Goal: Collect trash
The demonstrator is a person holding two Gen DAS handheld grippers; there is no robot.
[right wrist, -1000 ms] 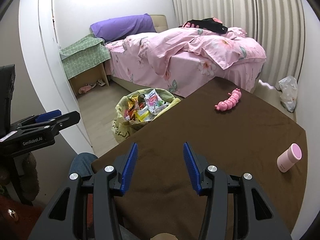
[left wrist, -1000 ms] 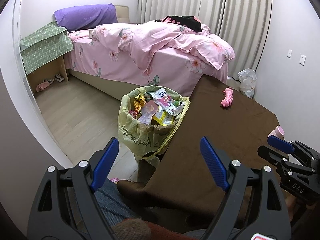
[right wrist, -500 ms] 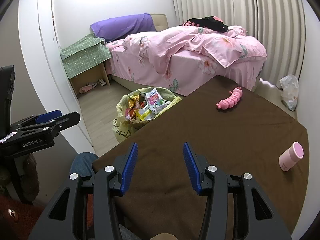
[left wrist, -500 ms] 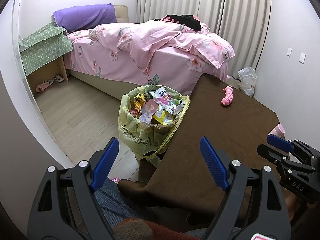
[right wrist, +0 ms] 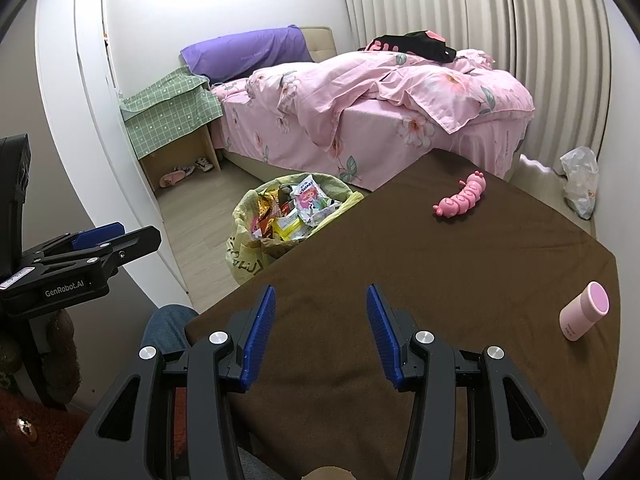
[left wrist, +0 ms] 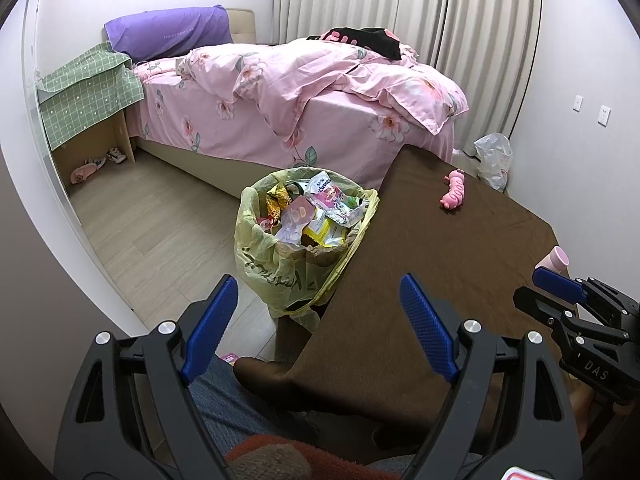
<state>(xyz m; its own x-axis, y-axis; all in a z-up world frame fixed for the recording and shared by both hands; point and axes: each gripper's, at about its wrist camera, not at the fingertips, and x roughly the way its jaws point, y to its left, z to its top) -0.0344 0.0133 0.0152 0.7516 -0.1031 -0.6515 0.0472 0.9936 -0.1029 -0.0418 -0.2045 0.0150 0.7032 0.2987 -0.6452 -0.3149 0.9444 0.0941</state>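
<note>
A trash bin lined with a yellow-green bag (left wrist: 276, 264) stands on the floor against the table's left edge, heaped with snack wrappers (left wrist: 320, 216); it also shows in the right wrist view (right wrist: 244, 256). My left gripper (left wrist: 316, 320) is open and empty, held over the table's near left corner, short of the bin. My right gripper (right wrist: 320, 328) is open and empty above the brown tablecloth (right wrist: 440, 280). Each gripper shows at the edge of the other's view.
A pink caterpillar toy (right wrist: 460, 198) lies at the table's far side and a pink cup (right wrist: 584, 310) lies on its side at the right. A pink bed (left wrist: 300, 108) stands beyond the bin. A white plastic bag (right wrist: 580, 184) sits on the floor by the curtain.
Both views have drifted very slightly; the grippers stay open and empty and nothing on the table or in the bin has moved.
</note>
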